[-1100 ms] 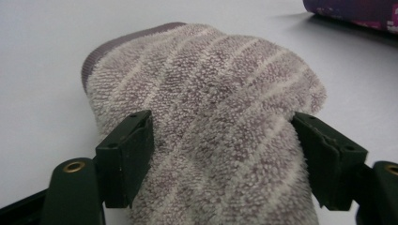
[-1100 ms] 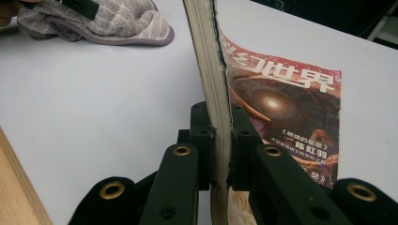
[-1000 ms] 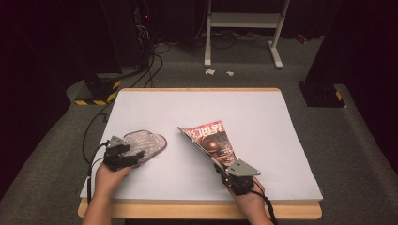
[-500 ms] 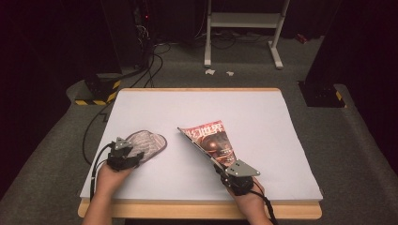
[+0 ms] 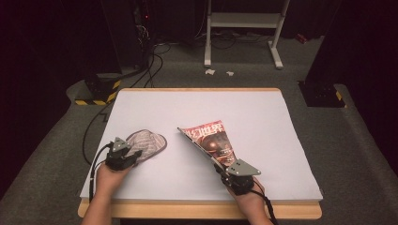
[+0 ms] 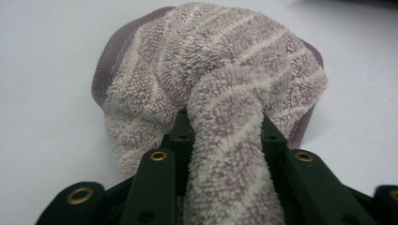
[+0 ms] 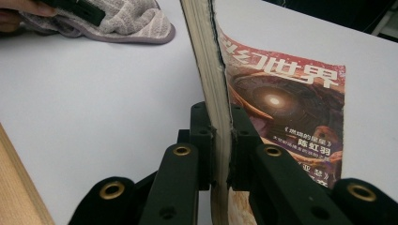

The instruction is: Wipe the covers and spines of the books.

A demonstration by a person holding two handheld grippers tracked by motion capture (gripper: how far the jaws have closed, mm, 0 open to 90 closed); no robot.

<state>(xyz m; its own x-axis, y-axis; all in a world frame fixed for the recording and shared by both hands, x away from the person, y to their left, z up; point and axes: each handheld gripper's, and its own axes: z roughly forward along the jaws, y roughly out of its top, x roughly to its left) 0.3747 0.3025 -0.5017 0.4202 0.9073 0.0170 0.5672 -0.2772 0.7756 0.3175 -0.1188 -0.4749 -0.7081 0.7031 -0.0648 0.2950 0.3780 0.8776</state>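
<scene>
A grey striped fluffy cloth (image 5: 149, 142) lies on the white table (image 5: 197, 108) at the front left. My left gripper (image 5: 131, 153) is at its near end. Its jaws have just been closing, and they now pinch a bunched fold of the cloth (image 6: 211, 70) between them, so the left gripper (image 6: 225, 129) is shut on it. A magazine with a red cover (image 5: 212, 140) is at the front middle, its left side raised off the table. My right gripper (image 5: 220, 165) is shut on its near edge; the right gripper (image 7: 219, 124) clamps the page block upright, with the magazine's cover (image 7: 281, 108) sloping away to the right.
The table's wooden front edge (image 5: 197, 210) runs just below both hands. On the dark floor behind stand a white metal frame (image 5: 241, 21), cables (image 5: 141, 70) and a yellow-black striped block (image 5: 96, 91). Bare white tabletop stretches behind and to the right of the magazine.
The left gripper's jaws have closed on the near end of the cloth. Both hands and the magazine stay where they were.
</scene>
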